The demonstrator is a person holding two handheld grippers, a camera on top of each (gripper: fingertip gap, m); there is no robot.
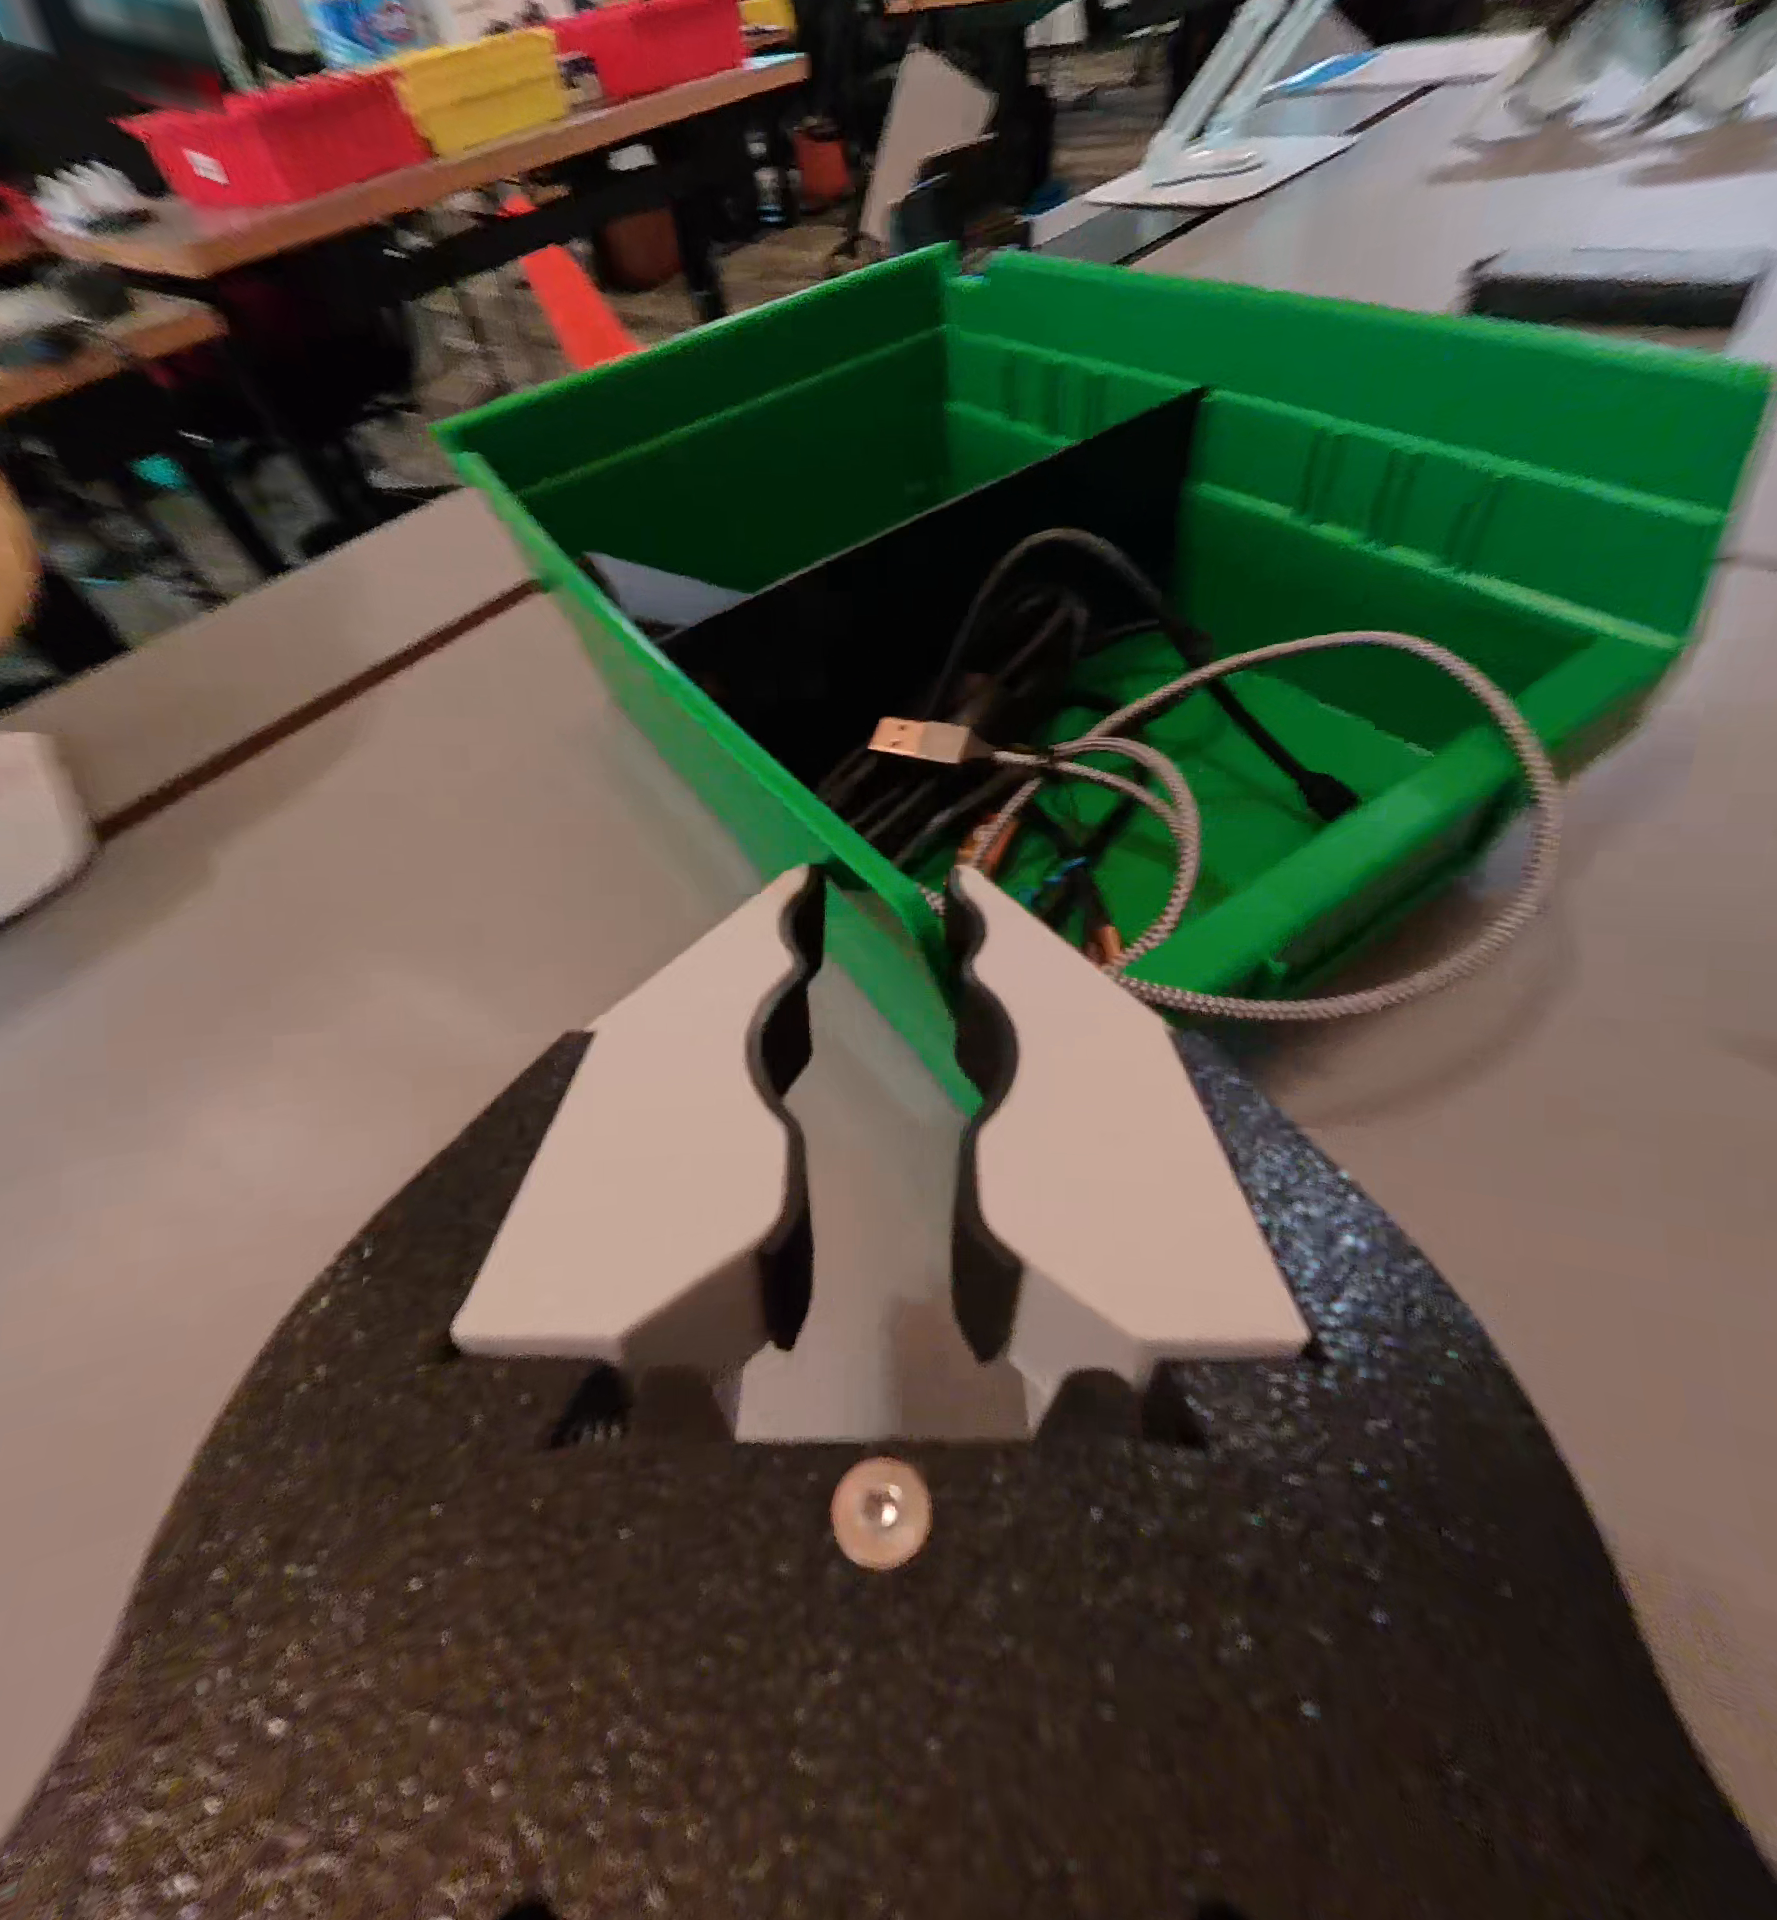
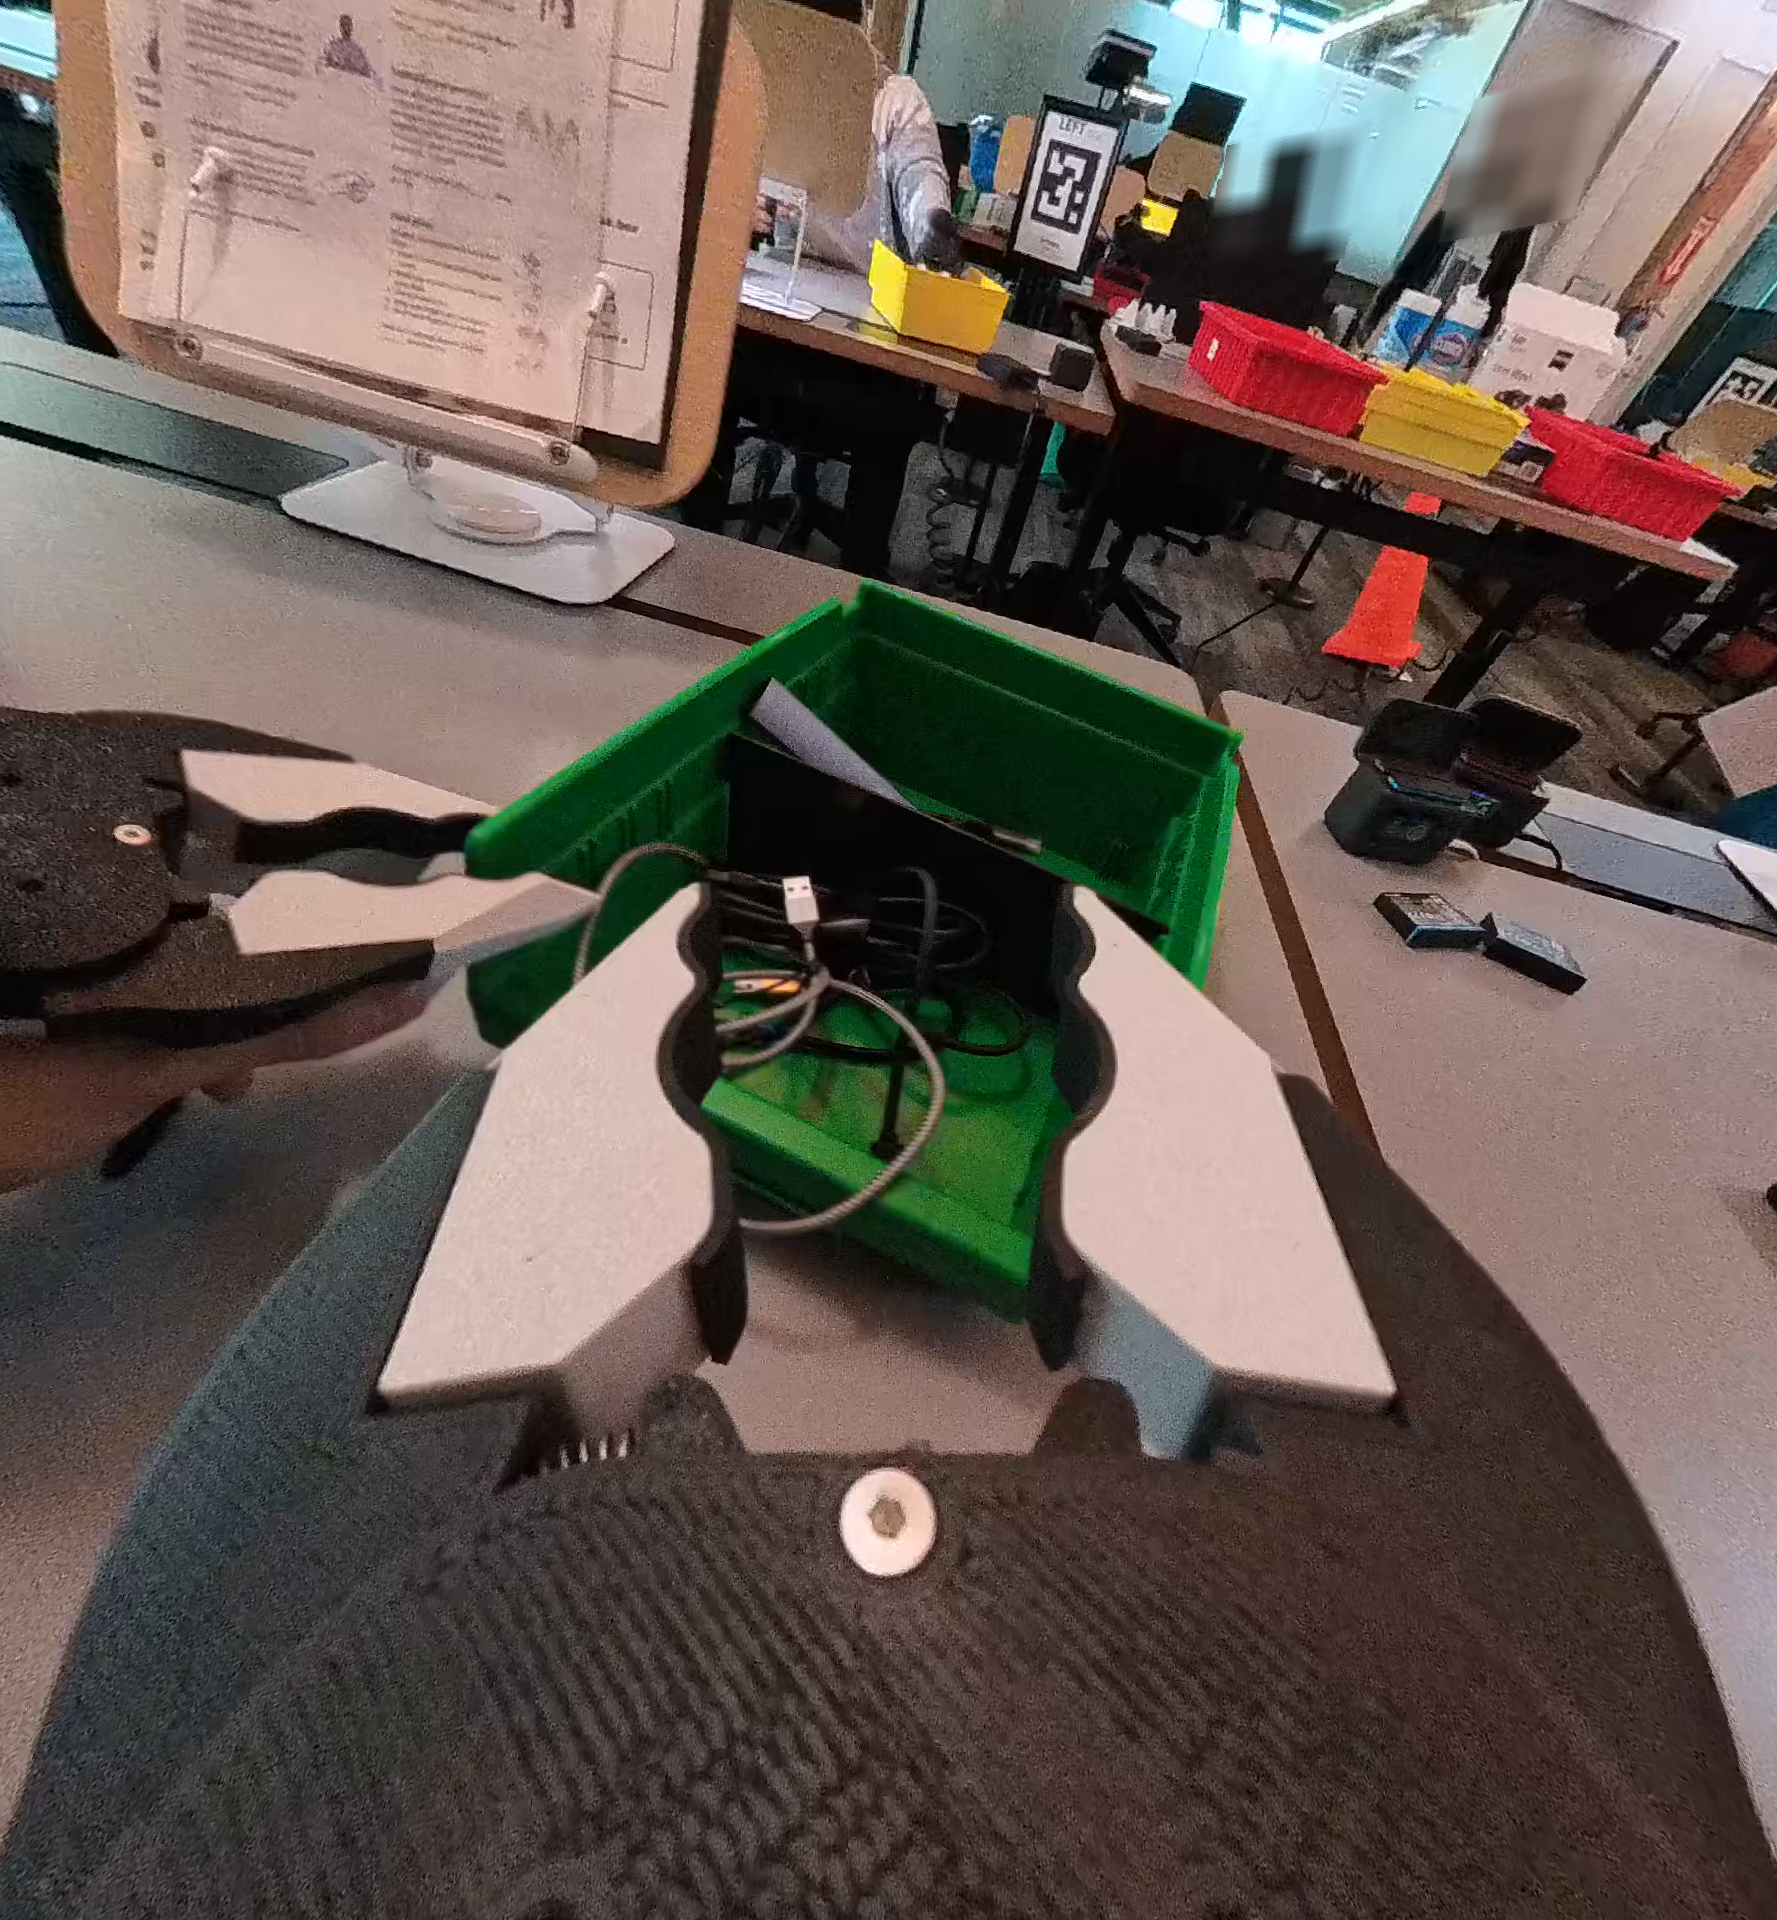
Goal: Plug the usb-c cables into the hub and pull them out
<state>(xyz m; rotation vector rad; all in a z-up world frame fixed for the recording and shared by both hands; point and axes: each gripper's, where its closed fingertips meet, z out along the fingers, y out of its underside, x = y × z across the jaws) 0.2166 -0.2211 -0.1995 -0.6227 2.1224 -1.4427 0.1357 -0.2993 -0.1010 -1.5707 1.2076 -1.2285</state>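
The right gripper [image 2: 884,914] is spread wide and holds nothing; the left gripper [image 1: 884,883] has a small gap, right at the corner of the green bin [image 1: 1331,914]; a tangle of cables [image 1: 1092,769] lies inside the bin; one grey cable [image 1: 1528,831] hangs over its low front wall onto the table [image 1: 344,987]; the hub may be hidden.

Glossy green plastic bin [image 1: 718,488], braided cable [image 1: 1518,769]

printed sheets [image 2: 385,197]: blurred | black-and-white marker sign [image 2: 1064,187]: wording withheld
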